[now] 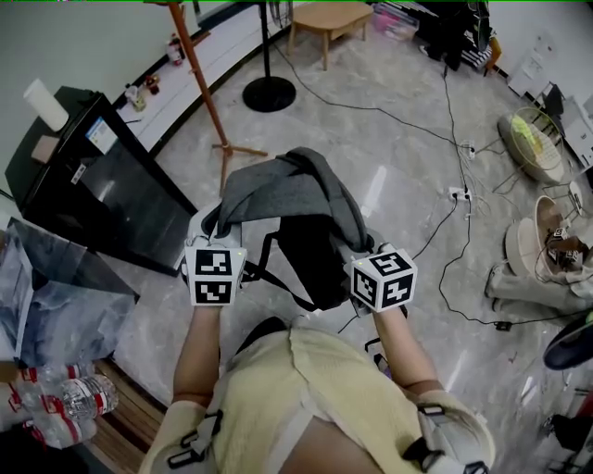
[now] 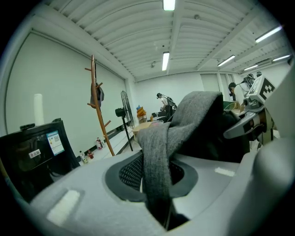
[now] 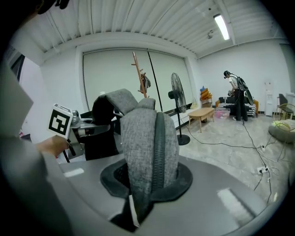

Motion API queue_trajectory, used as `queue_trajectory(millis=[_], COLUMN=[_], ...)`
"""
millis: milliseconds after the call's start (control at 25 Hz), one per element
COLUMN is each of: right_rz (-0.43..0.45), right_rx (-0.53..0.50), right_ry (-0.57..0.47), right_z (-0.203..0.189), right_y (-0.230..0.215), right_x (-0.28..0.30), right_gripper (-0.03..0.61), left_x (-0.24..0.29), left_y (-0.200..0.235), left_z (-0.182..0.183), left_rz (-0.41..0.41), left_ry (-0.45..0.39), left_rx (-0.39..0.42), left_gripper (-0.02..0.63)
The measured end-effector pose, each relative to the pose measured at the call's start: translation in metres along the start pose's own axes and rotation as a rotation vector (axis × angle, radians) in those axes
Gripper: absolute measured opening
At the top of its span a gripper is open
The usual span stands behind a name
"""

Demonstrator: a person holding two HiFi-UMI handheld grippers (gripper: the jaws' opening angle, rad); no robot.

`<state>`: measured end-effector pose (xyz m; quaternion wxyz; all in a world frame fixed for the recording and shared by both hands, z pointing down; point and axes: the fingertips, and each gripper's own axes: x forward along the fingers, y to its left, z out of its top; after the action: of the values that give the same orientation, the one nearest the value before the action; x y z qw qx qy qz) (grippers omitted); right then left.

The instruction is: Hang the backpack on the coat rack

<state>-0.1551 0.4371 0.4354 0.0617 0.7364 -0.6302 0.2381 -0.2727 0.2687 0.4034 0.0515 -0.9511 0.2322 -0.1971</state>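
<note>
Your backpack (image 1: 296,218) hangs on the near side of the coat rack (image 1: 199,83), just short of its foot and a bit right. One of its straps sits between the jaws of your left gripper (image 2: 159,189), and its zipped edge sits between the jaws of your right gripper (image 3: 138,193). The fan stand (image 1: 269,88) is right of the coat rack, with the small table (image 1: 329,18) further right and behind. The cabinet (image 1: 102,185) is left of the coat rack, and the bottles (image 1: 74,398) are well in front of it on the left.
</note>
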Motion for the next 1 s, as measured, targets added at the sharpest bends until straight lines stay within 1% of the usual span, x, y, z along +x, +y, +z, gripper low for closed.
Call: queue_trajectory(millis=[200,360,560,760,1000], right_rz=[-0.007,-0.005,0.001,0.003,0.0], right_rx=[-0.004,0.002,-0.007,-0.012,-0.013], right_ry=[-0.027,-0.055,-0.068,-0.072,-0.068], right_z=[0.006,0.016,0.026,0.042,0.068], right_y=[0.001,0.001,0.002,-0.002,-0.013], right_x=[0.002,0.005,0.013,0.036,0.076], right_gripper=[0.064,0.064,0.064,0.064,0.064], left_x=[0.0,0.001,0.006,0.028,0.071], left_y=[0.001,0.001,0.004,0.018,0.038], left_z=[-0.004,-0.009,-0.015,-0.017,-0.014], left_rz=[-0.002,-0.01,-0.017,-0.024,-0.047], left_ry=[-0.007,0.006,0.023,0.022,0.02], left_rx=[-0.03,-0.032,-0.064,-0.096,-0.142], left_gripper=[0.061,0.063,0.064,0.064,0.064])
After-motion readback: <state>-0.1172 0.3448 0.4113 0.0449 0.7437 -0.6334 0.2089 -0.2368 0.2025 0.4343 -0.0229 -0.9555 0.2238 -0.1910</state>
